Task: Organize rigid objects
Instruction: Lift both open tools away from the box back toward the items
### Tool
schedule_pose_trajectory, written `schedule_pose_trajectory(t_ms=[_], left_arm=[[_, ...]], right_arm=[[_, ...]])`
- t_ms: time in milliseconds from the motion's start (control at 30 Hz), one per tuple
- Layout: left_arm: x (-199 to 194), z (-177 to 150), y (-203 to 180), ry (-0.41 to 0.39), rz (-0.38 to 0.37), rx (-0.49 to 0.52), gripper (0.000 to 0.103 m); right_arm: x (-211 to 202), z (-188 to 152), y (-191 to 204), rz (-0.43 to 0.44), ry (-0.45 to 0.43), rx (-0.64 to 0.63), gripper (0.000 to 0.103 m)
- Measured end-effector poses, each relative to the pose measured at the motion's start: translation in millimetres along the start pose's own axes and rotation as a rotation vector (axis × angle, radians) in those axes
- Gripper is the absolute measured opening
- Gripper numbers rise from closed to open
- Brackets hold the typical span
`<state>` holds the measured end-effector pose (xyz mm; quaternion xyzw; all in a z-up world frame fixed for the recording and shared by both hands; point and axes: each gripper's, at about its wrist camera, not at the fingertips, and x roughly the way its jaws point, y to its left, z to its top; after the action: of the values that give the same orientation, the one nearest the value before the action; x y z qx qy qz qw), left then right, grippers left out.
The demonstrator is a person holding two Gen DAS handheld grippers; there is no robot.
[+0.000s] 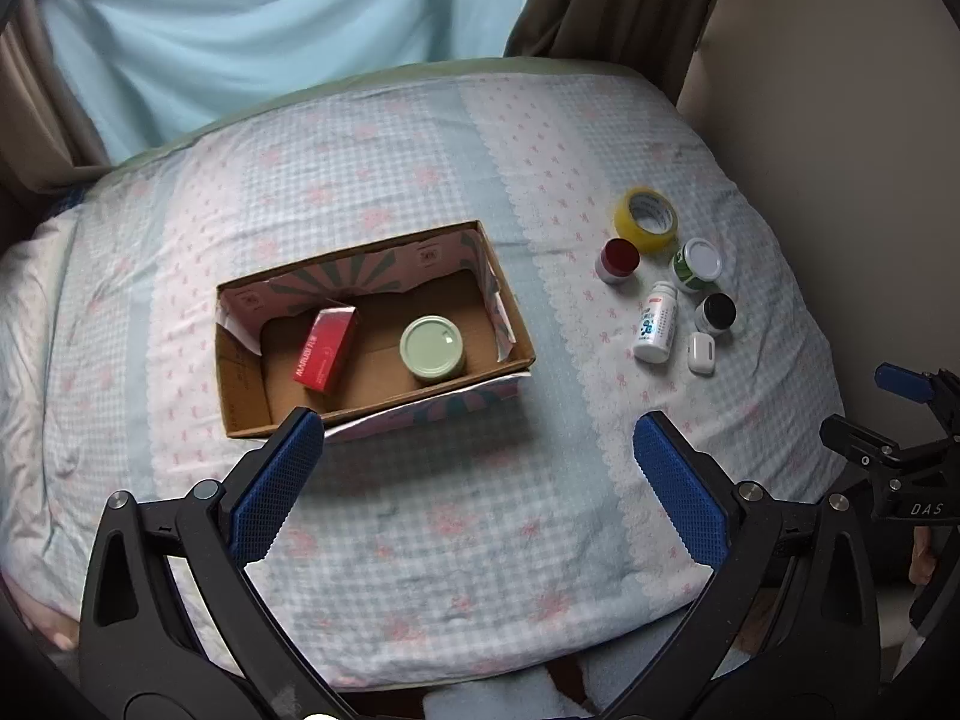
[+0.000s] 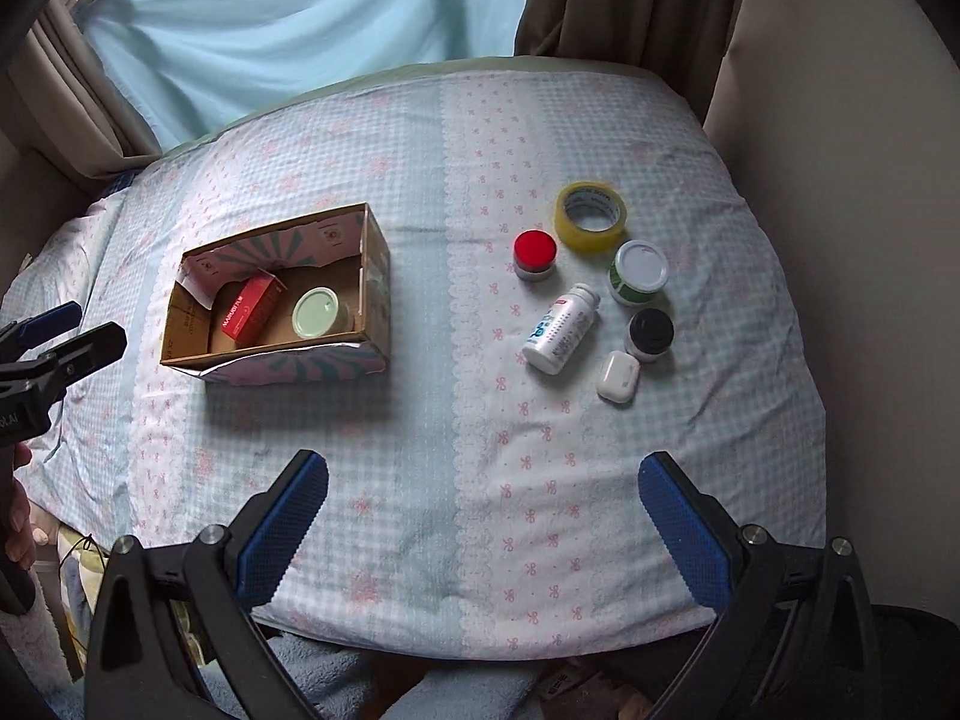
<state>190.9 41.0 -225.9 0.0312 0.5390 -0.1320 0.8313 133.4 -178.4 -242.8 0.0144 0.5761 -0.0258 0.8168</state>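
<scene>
An open cardboard box (image 1: 240,384) (image 2: 375,282) lies on the bed, holding a red carton (image 1: 324,351) (image 2: 249,309) and a green-lidded jar (image 1: 432,348) (image 2: 317,313). To its right sit a yellow tape roll (image 2: 591,217) (image 1: 647,220), a red-lidded jar (image 2: 534,255) (image 1: 618,260), a white-lidded green jar (image 2: 639,273) (image 1: 699,264), a lying white bottle (image 2: 561,329) (image 1: 656,330), a black-lidded jar (image 2: 649,333) (image 1: 715,312) and a white earbud case (image 2: 618,375) (image 1: 701,352). My left gripper (image 1: 477,441) hovers open just before the box. My right gripper (image 2: 483,480) hangs open, empty, short of the earbud case.
The bed's patterned cover (image 2: 456,450) ends at a near edge under both grippers. A wall (image 2: 840,120) runs along the right side, brown curtains (image 2: 624,0) and a pale blue sheet (image 2: 300,30) hang behind. Each gripper shows at the other view's side edge.
</scene>
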Motion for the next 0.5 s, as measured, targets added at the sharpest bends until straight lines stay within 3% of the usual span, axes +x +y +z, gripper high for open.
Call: schedule_pose_trajectory(t_ms=[300,500], left_arm=[[51.5,14.0,-94.9,0.059,0.004,-0.063,0.103],[97.0,36.0,-132.9,0.092,0.016,-0.039,0.103]], right_arm=[[25.9,6.5,-115.6,-0.006,-0.028,0.065,0.103],[61.2,13.7,-161.0,-0.014,-0.002,0.161,0.103]])
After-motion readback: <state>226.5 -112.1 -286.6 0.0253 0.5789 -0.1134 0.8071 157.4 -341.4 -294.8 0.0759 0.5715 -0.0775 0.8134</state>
